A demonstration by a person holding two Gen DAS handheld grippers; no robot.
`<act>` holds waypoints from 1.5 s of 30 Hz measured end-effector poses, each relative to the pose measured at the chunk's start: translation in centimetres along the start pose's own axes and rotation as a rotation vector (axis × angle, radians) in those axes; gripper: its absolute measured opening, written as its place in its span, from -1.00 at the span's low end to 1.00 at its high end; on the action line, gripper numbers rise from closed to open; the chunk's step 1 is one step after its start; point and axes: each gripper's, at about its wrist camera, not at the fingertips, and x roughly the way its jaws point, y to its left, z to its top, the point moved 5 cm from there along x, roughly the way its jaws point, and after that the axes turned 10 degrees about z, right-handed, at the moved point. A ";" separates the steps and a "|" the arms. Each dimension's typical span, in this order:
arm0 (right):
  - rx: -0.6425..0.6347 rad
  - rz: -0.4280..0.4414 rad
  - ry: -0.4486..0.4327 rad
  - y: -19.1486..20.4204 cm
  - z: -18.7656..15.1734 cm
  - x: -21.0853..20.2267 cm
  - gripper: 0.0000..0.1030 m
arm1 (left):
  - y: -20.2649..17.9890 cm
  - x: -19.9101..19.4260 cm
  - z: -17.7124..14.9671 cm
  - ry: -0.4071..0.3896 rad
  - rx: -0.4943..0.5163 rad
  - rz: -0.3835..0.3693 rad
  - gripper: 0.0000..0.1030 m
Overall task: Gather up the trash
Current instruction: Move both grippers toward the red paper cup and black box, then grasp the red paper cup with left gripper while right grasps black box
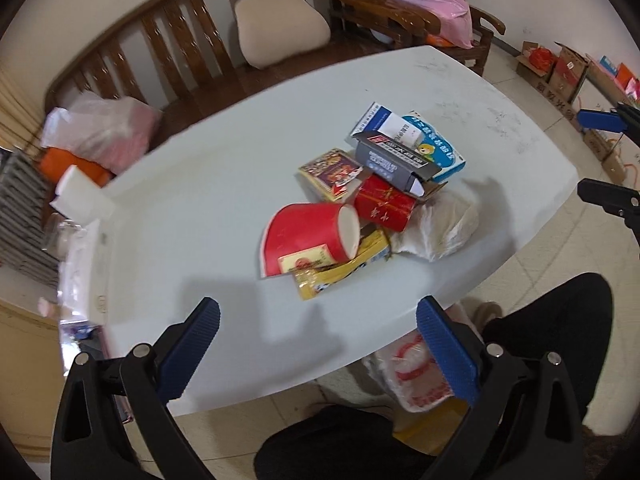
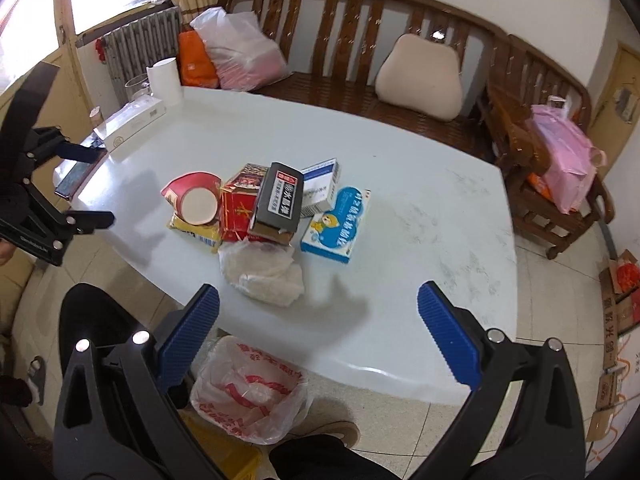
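A white table (image 2: 400,220) is carrying the trash pile (image 2: 260,208) at its centre; a lined bin (image 2: 248,396) is waiting below the near edge. Both the left gripper (image 1: 318,344) and right gripper (image 2: 318,340) are hovering spread and empty. Taking the nearest crumpled plastic bag (image 2: 266,276) first is probably disturbing the pile least.

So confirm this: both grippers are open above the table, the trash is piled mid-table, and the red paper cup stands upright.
Not quite. The red paper cup lies on its side in the pile, as the left wrist view shows. The rest holds: the left gripper and right gripper are open above the table, trash piled mid-table.
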 end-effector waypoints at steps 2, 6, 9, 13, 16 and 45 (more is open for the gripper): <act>-0.005 0.034 0.022 -0.2 0.8 0.5 0.89 | 0.1 0.9 0.8 0.022 -0.004 -0.014 0.87; -0.001 0.111 0.071 -0.5 2.5 2.0 0.89 | 0.4 2.6 2.3 0.060 -0.006 -0.020 0.87; -0.008 0.130 0.096 -0.5 3.5 3.2 0.89 | 0.6 4.1 3.2 0.085 -0.010 -0.038 0.87; -0.010 0.201 0.135 -0.2 4.3 5.3 0.89 | 0.8 5.9 3.8 0.113 -0.009 -0.045 0.87; 0.011 0.246 0.166 -0.1 4.6 6.7 0.89 | 1.1 7.4 4.2 0.135 -0.013 -0.054 0.87; 0.062 0.350 0.292 -1.8 6.3 15.6 0.89 | 0.9 14.5 5.2 0.216 -0.009 -0.134 0.87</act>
